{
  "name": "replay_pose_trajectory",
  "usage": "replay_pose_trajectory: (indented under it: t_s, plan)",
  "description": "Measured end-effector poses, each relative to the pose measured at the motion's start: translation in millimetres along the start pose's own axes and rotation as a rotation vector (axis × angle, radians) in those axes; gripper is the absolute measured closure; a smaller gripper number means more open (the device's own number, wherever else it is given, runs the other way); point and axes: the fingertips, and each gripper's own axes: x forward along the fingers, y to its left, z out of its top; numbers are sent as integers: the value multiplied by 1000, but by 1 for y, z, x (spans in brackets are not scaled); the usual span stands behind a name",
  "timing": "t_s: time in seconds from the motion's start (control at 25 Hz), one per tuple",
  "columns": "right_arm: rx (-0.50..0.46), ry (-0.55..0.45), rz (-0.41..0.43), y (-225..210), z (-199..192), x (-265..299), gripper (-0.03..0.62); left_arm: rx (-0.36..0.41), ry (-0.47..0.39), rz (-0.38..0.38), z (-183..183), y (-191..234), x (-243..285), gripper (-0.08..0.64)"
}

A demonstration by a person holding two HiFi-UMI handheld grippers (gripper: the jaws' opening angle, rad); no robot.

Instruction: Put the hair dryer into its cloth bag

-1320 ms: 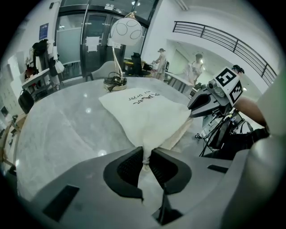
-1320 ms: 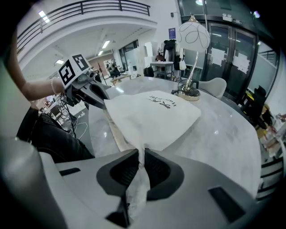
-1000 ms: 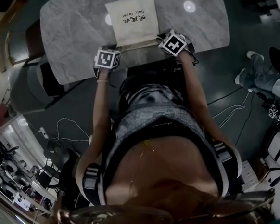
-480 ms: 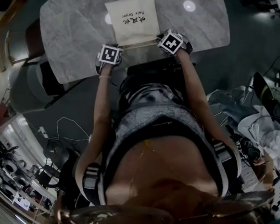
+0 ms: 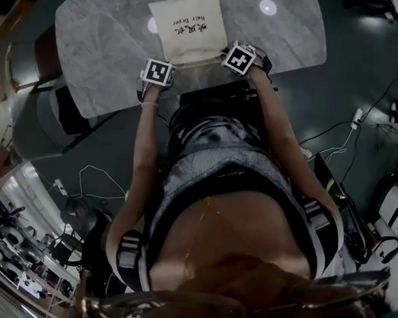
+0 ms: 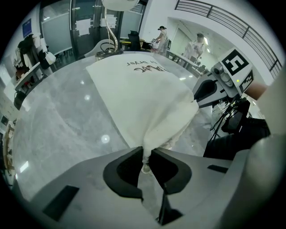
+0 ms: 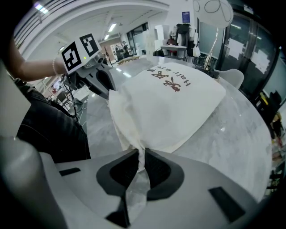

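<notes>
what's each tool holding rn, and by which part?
Both hold the cloth bag. The left tool pinches one corner of the edge nearest the person, and the right tool pinches the other corner.

Grey-bodied left tool (image 6: 146, 154), black pads (image 6: 124, 174); checkered marker cube (image 5: 158, 71).

Grey marble table (image 5: 99, 37) over dark floor (image 5: 356, 78) strewn with cables (image 5: 95, 171).

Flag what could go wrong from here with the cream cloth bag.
The left gripper and right gripper each pinch only a thin fold of the cream cloth bag; it could slip out.
The bag lies at the near edge of the grey marble table; pulling may drag it off.
</notes>
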Motion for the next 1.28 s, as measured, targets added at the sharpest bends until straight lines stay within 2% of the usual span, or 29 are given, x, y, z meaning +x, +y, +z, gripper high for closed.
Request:
replay_pose_trajectory:
  t_s: [0.16,0.44,0.48,0.6,0.64,0.76,0.84,1.04,1.28]
  plan:
    - [0,33,16,-3,-1,2,500,7,52,6,-1,-1,1,518]
    - [24,26,81,1,18,6,500,11,151,10,-1,1,6,518]
    - [29,38,81,2,18,8,500,10,162,9,-1,1,7,518]
    - [-3,114,1,-15,11,11,500,10,206,9,-3,2,10,518]
    - [-10,125,3,-17,10,12,500,14,216,6,-3,2,11,518]
    - [5,123,108,-4,12,17,500,28,252,-14,-2,2,11,518]
    - [5,120,148,-2,14,18,500,30,275,-25,-3,3,11,518]
    - [19,128,170,-1,13,16,500,25,302,-32,-4,2,12,518]
    - [32,129,170,0,15,19,500,8,341,-7,-8,5,8,518]
